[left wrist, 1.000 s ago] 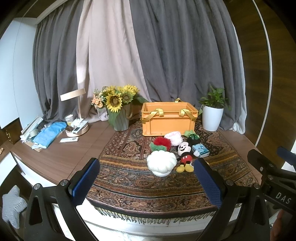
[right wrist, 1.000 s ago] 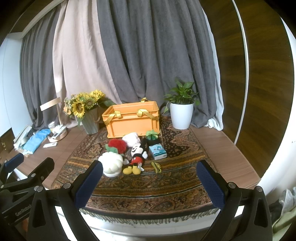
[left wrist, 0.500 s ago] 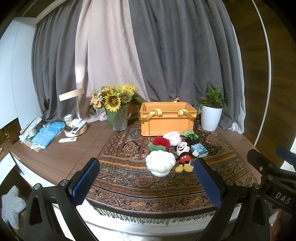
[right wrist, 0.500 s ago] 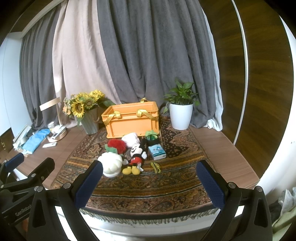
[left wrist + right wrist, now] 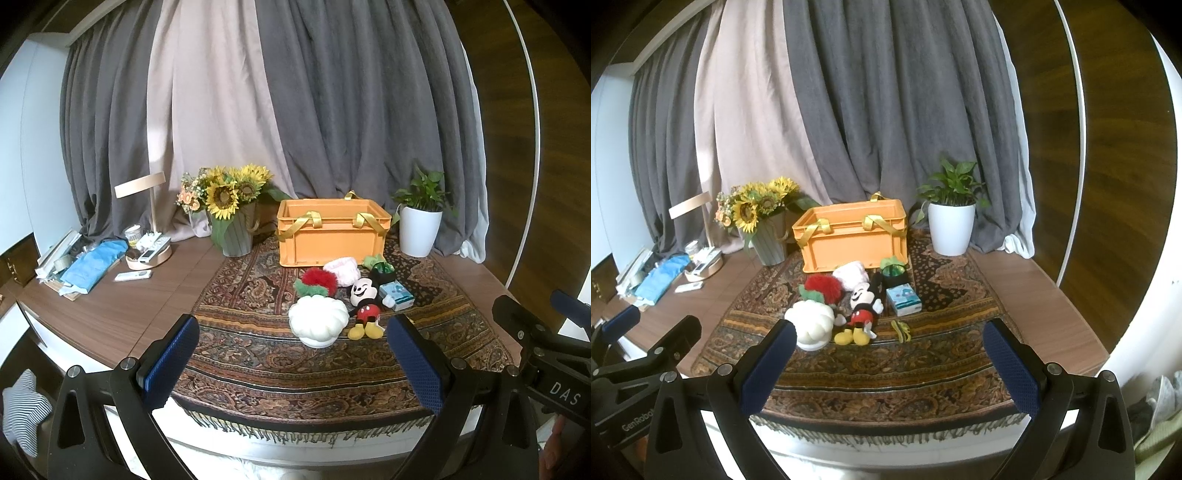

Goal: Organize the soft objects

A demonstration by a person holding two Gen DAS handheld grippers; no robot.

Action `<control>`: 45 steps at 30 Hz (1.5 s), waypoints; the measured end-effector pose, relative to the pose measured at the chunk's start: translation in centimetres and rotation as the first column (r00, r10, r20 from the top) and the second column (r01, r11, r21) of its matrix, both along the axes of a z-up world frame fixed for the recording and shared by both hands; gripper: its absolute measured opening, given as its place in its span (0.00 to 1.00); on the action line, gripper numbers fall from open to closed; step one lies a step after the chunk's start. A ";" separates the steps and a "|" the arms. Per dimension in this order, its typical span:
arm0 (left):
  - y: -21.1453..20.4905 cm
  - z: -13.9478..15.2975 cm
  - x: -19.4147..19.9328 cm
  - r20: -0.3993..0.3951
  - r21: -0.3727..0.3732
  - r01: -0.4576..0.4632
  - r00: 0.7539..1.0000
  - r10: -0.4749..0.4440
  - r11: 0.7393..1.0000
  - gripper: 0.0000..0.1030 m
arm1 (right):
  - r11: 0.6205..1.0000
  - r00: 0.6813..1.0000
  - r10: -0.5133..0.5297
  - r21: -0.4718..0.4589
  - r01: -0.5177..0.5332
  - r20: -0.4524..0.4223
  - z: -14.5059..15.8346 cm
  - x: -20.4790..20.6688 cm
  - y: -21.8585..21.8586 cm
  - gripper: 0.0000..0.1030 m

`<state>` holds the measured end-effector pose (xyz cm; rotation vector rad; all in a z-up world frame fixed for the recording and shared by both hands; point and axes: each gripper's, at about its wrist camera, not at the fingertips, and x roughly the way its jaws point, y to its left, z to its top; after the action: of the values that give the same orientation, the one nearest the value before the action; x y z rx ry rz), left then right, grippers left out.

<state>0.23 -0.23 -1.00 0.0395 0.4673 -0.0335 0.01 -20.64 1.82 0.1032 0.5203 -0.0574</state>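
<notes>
Soft toys lie clustered on the patterned rug point(image 5: 258, 354), just near of the orange crate point(image 5: 332, 236): we see a white pumpkin plush point(image 5: 318, 320) nearest, a mouse doll point(image 5: 365, 299) touching its right side, a red-and-green plush point(image 5: 317, 282) and a pink plush point(image 5: 341, 268) farther back. A small blue box point(image 5: 903, 301) sits right of the doll. Both our left gripper point(image 5: 295, 363) and right gripper point(image 5: 886, 363) hover at the near table edge, jaws wide apart, holding nothing. Sunflowers point(image 5: 229, 192) stand left of the crate, a potted plant point(image 5: 951, 221) right.
</notes>
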 end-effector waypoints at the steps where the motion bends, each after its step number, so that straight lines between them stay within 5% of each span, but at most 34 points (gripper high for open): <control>1: 0.0 0.0 0.0 0.001 0.001 -0.001 1.000 0.001 1.000 1.00 | 1.000 1.000 0.000 0.000 0.000 0.001 0.0 0.0 0.0 0.99; 34: -0.1 -0.5 -0.2 -0.010 -0.002 0.004 1.000 -0.004 1.000 1.00 | 1.000 1.000 0.002 -0.003 -0.002 -0.014 -0.5 0.2 0.0 0.99; 45: -0.1 -2.4 3.2 -0.112 -0.008 0.033 0.993 -0.034 0.999 1.00 | 1.000 0.996 0.006 0.010 -0.005 -0.093 -2.3 3.6 0.3 0.99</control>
<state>3.44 -0.29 -3.37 0.0390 0.5784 -0.0705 3.61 -20.29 -0.45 0.1094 0.6140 -0.0547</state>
